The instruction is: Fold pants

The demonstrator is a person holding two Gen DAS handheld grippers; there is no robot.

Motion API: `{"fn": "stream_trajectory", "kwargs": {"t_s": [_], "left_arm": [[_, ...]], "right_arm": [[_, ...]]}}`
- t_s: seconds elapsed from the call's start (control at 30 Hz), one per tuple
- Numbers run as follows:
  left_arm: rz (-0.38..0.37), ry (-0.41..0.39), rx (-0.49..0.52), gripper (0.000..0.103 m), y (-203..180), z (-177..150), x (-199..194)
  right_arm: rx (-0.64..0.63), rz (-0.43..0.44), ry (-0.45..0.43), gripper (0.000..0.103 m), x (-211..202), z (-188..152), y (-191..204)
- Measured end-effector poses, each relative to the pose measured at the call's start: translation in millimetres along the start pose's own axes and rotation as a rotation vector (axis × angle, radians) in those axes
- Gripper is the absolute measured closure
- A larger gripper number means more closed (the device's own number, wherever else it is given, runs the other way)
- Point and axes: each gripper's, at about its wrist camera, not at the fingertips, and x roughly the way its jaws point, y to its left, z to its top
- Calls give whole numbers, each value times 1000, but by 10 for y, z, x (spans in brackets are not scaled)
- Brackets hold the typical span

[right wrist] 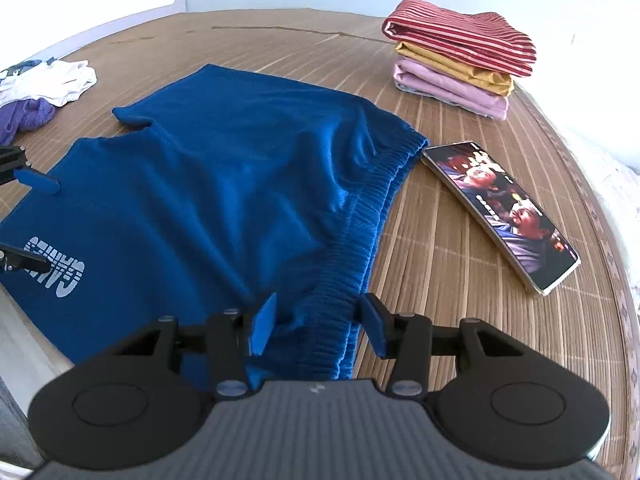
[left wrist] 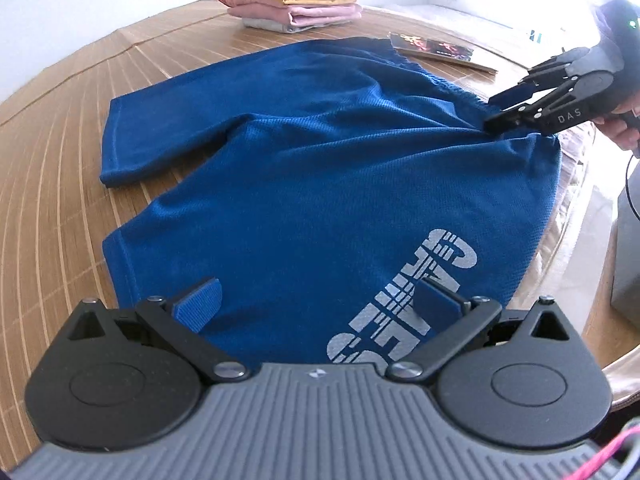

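A pair of blue shorts (left wrist: 304, 168) lies spread flat on a bamboo mat (left wrist: 60, 184), waistband toward the right claw (right wrist: 316, 326) and leg hems toward the left claw (left wrist: 316, 300). The left claw hovers wide open over the hem of the near leg, its two blue pads (left wrist: 200, 300) apart and holding nothing, with the silver lettering (left wrist: 404, 292) printed on the leg just ahead of its right finger. The right claw sits at the near corner of the elastic waistband (right wrist: 360, 216), its fingers partly open and straddling the gathered edge; from the left claw's camera the tips appear to touch the cloth, but whether they pinch it cannot be told. A hand (left wrist: 624, 120) grips that tool's handle. Ahead and to the right of the right claw, a phone (right wrist: 500, 212) with a lit screen lies on the mat just beside the waistband, and beyond it stands a stack of folded clothes (right wrist: 460, 56), striped red on top. Far ahead to the left of the right claw, a loose heap of white and purple laundry (right wrist: 40, 88) rests at the mat's edge.
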Motion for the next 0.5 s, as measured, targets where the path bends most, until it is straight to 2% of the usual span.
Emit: {"fn": "stream_trajectory", "kwargs": {"t_s": [0.07, 0.13, 0.27, 0.43, 0.5], "left_arm": [[-4, 5, 9, 0, 24, 32, 2], [25, 12, 26, 0, 40, 66, -51], [52, -7, 29, 0, 131, 78, -204], [116, 28, 35, 0, 256, 66, -212], [95, 37, 21, 0, 281, 43, -222]], "right_arm": [[30, -12, -23, 54, 4, 26, -43], [79, -17, -62, 54, -36, 58, -75], [83, 65, -164, 51, -241, 73, 120], [58, 116, -169, 49, -89, 202, 407], [53, 135, -166, 48, -1, 263, 511]]}}
